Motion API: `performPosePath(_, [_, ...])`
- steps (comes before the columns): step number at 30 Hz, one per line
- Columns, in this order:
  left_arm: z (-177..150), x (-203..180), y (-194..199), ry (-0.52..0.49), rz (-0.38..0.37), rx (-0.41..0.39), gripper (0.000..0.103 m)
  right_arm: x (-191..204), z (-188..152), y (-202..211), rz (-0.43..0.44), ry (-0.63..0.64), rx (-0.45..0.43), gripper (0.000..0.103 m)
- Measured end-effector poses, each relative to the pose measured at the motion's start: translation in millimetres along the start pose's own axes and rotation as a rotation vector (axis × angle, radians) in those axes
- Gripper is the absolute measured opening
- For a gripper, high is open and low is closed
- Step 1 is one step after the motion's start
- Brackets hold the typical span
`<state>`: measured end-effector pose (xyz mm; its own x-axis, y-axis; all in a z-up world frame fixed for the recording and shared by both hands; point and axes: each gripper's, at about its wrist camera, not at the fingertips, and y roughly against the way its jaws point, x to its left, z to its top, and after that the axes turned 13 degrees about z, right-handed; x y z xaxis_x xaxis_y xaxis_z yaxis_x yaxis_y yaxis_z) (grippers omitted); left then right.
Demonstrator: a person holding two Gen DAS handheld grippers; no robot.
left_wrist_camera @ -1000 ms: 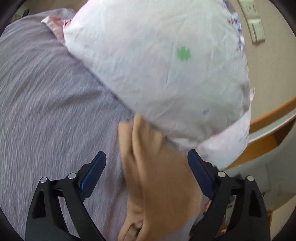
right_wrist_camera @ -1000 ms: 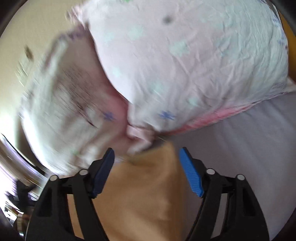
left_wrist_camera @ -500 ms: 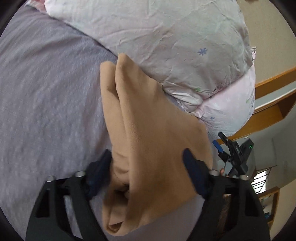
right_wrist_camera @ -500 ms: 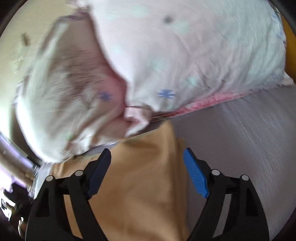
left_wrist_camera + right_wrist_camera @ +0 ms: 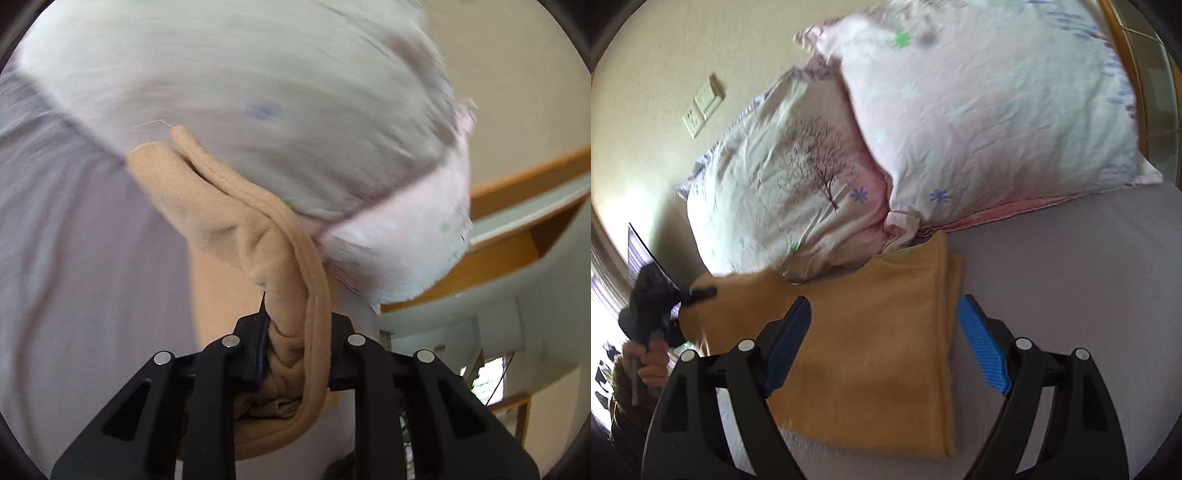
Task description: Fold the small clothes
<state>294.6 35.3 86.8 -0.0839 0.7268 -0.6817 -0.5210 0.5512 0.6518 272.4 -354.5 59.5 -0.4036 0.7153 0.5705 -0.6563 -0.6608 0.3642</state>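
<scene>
A tan fleece garment [image 5: 886, 332] lies partly folded on the grey bedsheet [image 5: 1071, 295], its far edge against the pillows. My left gripper [image 5: 295, 350] is shut on a bunched edge of the garment [image 5: 229, 221] and lifts it. In the right wrist view the left gripper [image 5: 698, 293] shows at the garment's left corner. My right gripper [image 5: 882, 339] is open and empty, hovering above the garment's middle, its blue pads either side of the folded part.
Two floral pillows [image 5: 979, 110] [image 5: 783, 177] lie at the head of the bed, touching the garment. A wall with a switch plate [image 5: 703, 105] is behind them. A wooden shelf [image 5: 517, 229] stands right of the bed. The person's hand [image 5: 650, 362] holds the left gripper.
My left gripper has closed on the garment's edge and lifted it. My right gripper has pulled back and up, still open, so more of the garment and pillows shows.
</scene>
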Motion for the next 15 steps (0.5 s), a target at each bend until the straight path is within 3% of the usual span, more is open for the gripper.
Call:
performPosePath(4, [-36, -86, -71, -0.142, -0.006, 0.078, 0.025, -20, -2, 8, -0.014, -0.053, -0.021, 0.082])
performPosePath(6, [-61, -114, -120, -0.209, -0.002, 0.202, 0.031, -31, -4, 10, -0.012, -0.093, -0.02, 0.082])
performPosePath(7, [-71, -119, -137, -0.209, -0.048, 0.266, 0.031, -35, -5, 12, -0.015, -0.107, -0.015, 0.082])
performPosePath(8, [-80, -122, -151, -0.192, -0.166, 0.351, 0.031, -40, -5, 15, -0.017, -0.122, -0.008, 0.082])
performPosePath(9, [-82, -122, -152, -0.182, -0.212, 0.371, 0.031, -43, -6, 18, -0.021, -0.129, -0.006, 0.082])
performPosePath(11, [-80, -117, -135, -0.185, -0.285, 0.333, 0.032, -48, -5, 25, 0.005, -0.133, 0.002, 0.082])
performPosePath(12, [-75, -111, -119, -0.198, -0.302, 0.284, 0.044, -49, -4, 27, 0.013, -0.136, 0.002, 0.082])
performPosePath(13, [-69, -103, -103, -0.202, -0.294, 0.231, 0.062, -51, -4, 29, 0.027, -0.141, 0.008, 0.082])
performPosePath(15, [-57, -82, -73, -0.206, -0.204, 0.105, 0.069, -56, -3, 25, 0.068, -0.167, 0.043, 0.082])
